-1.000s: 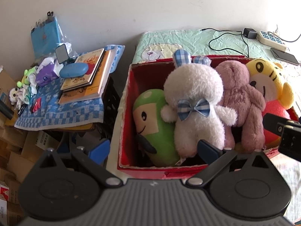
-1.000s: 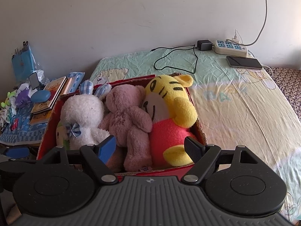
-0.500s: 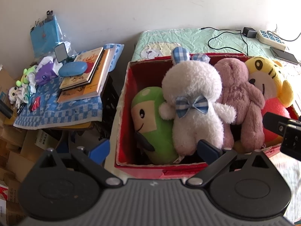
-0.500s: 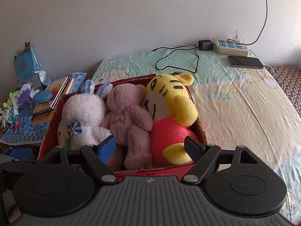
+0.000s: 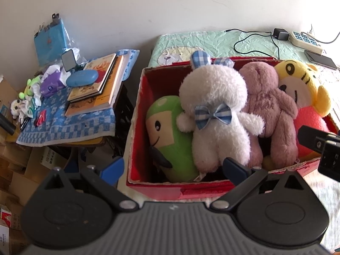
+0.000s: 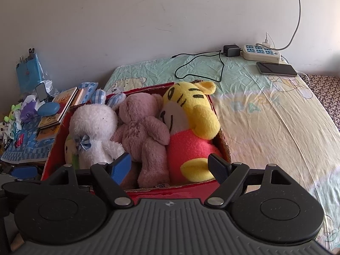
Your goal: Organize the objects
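The bed [image 6: 265,114] carries a pale sheet printed with cartoon bears. At its left end sits the box [image 5: 136,148], red cardboard, open at the top, with worn edges. Four plush toys fill it in a row, packed touching. From left: a green toy [image 5: 170,136], a white rabbit [image 5: 214,114] with a blue checked bow and ears, a pink bear [image 5: 269,104], and a yellow tiger [image 6: 191,123] in a red body. The green toy is mostly hidden behind the rabbit in the right wrist view. The box floor is not visible. The left gripper [image 5: 173,166] is spread wide at the box's near left corner, holding nothing. The right gripper [image 6: 170,164] is spread wide over the near wall, also empty.
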`<state>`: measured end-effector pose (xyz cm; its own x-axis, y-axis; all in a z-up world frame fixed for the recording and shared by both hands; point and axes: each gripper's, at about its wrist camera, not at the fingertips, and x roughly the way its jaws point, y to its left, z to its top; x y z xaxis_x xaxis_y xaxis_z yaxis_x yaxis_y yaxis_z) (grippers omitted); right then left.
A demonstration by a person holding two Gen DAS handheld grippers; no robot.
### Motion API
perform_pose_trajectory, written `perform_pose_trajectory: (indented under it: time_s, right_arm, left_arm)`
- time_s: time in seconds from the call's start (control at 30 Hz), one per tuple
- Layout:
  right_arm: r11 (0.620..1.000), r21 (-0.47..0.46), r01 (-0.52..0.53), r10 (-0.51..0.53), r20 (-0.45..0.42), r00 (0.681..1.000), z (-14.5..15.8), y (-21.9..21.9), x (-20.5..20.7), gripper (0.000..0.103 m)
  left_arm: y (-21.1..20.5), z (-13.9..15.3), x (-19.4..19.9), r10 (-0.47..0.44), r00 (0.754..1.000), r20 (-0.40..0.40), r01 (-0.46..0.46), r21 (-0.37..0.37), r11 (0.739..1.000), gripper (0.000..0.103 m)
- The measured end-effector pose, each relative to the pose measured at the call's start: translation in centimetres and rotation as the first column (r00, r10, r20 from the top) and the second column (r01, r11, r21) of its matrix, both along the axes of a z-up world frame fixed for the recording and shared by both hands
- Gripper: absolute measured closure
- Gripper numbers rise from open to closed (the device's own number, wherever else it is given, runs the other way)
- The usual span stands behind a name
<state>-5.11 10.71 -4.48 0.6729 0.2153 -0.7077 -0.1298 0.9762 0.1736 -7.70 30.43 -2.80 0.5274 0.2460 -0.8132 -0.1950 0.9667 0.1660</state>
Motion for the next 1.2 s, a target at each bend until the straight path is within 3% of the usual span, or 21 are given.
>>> perform_pose_trajectory:
  time_s: [1.2]
  right_arm:
    - [1.0,0.025,0.003,-0.003,0.008,1.0,0.1,0.01,-0.08,0.023]
  left_arm:
    - [0.2,0.12,0.17,-0.003,1.0,0.01,0.003,0.011,1.0,0.003]
